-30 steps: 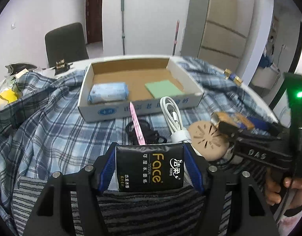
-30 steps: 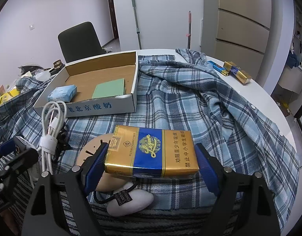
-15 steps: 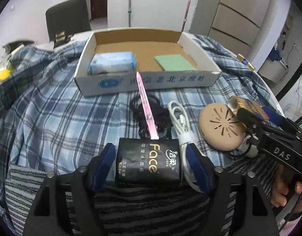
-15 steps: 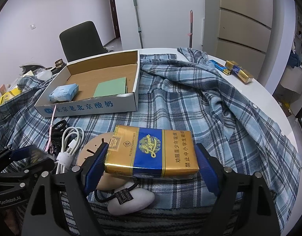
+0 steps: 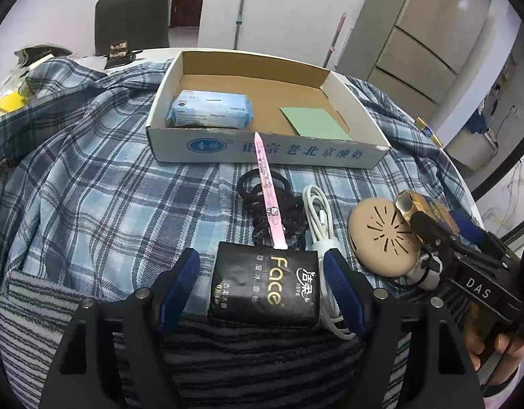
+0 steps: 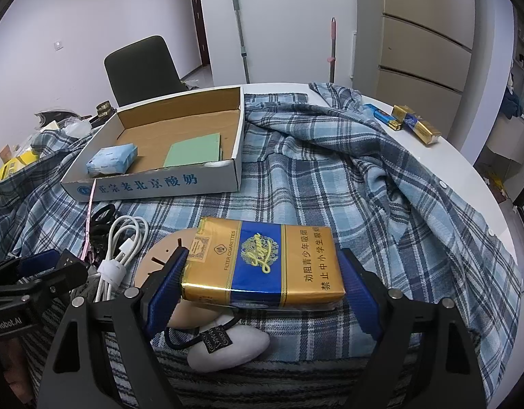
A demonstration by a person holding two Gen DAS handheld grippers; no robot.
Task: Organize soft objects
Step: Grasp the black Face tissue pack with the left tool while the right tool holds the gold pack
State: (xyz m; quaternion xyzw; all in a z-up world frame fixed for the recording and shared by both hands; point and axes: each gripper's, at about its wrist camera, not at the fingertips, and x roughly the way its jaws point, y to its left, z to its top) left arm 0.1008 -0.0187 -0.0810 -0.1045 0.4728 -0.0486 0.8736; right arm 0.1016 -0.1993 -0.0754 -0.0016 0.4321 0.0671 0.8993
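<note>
- Straddling the black tissue pack point(image 5: 265, 284), your left gripper point(image 5: 262, 279) has its jaws apart; a gap shows on the left side, and on the right the finger sits by the white cable point(image 5: 321, 228), so no clamp yet, by my reading.
- Tissue pack lies flat on the plaid shirt point(image 5: 91, 187), near the front edge of the table, with the pink strip point(image 5: 269, 197) resting on its far edge.
- Your right gripper point(image 6: 262, 269) is clamped on the gold-and-blue cigarette pack point(image 6: 265, 262), held above the tan disc point(image 6: 159, 255) and white pouch point(image 6: 228, 347), likely to keep it out of the way.
- Cardboard box point(image 5: 262, 151) sits past the clutter, holding a blue wipes pack point(image 5: 211, 112) at its left and a green pad point(image 5: 313, 124) at its right: probably the soft items' destination.
</note>
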